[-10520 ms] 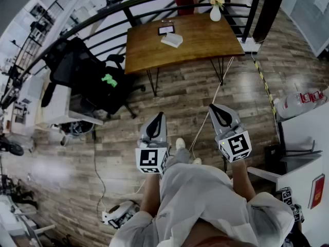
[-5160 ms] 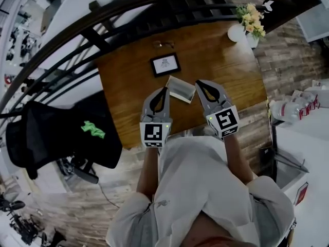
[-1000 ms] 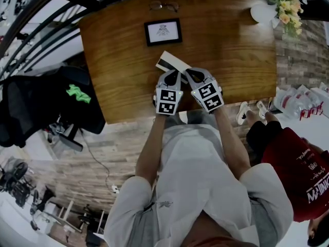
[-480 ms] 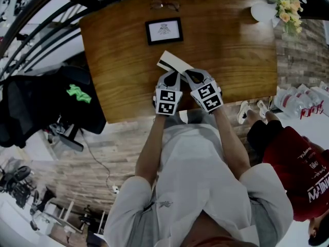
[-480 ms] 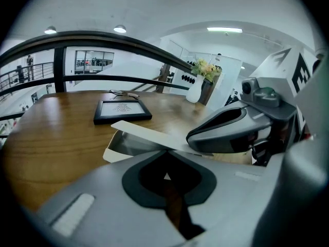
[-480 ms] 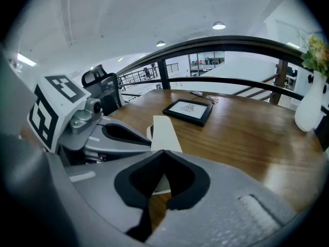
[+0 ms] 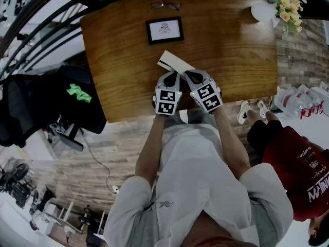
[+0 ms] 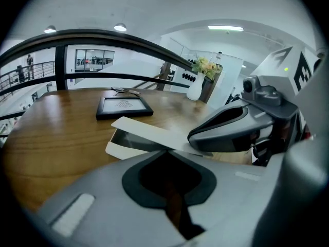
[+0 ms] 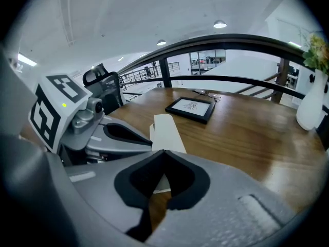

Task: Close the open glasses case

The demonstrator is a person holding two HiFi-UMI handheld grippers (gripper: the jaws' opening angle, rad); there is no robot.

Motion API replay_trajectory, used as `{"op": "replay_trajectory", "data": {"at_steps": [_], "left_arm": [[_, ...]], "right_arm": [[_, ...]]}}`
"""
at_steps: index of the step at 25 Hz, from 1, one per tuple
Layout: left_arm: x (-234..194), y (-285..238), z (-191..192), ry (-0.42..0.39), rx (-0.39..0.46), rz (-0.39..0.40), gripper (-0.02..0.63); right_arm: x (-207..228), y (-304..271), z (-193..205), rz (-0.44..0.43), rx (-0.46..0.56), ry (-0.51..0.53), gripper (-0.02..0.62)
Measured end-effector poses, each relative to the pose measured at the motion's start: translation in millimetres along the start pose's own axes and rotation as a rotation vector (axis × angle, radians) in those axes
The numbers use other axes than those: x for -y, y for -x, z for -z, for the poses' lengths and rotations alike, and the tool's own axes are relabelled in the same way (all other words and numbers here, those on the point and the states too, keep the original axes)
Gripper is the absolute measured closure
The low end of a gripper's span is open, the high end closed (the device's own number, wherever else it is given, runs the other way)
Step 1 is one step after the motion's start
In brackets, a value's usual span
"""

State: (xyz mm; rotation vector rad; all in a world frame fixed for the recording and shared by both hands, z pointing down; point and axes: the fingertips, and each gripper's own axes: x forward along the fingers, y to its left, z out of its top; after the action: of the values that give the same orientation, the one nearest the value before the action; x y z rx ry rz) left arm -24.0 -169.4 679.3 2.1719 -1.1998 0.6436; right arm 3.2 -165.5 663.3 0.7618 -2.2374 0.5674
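Table [image 7: 118,66] by railing [image 8: 103,34] w/ glasses case [image 7: 174,63]; L gripper [image 7: 172,72], R gripper [image 7: 186,71] jaws pressed together.

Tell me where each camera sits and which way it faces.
Head view: on the person's head, facing steeply down at the table; arms, left gripper and right gripper show by the glasses case.
Left gripper view: on that gripper, facing along its shut jaws over the case; right gripper at right.
Right gripper view: on that gripper, facing along its shut jaws toward the case; left gripper at left.
Shared: both gripper views show the picture frame.
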Motion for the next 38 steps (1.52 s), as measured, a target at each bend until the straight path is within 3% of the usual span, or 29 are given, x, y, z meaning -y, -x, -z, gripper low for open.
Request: {"op": "replay_trajectory", "data": {"at_steps": [38], "left_arm": [[-5.8, 0.4, 28.1, -0.016, -0.093, 0.005, 0.588]], "right_arm": [[-15.7, -11.3, 22.8, -0.015, -0.048, -0.013, 0.592]]}}
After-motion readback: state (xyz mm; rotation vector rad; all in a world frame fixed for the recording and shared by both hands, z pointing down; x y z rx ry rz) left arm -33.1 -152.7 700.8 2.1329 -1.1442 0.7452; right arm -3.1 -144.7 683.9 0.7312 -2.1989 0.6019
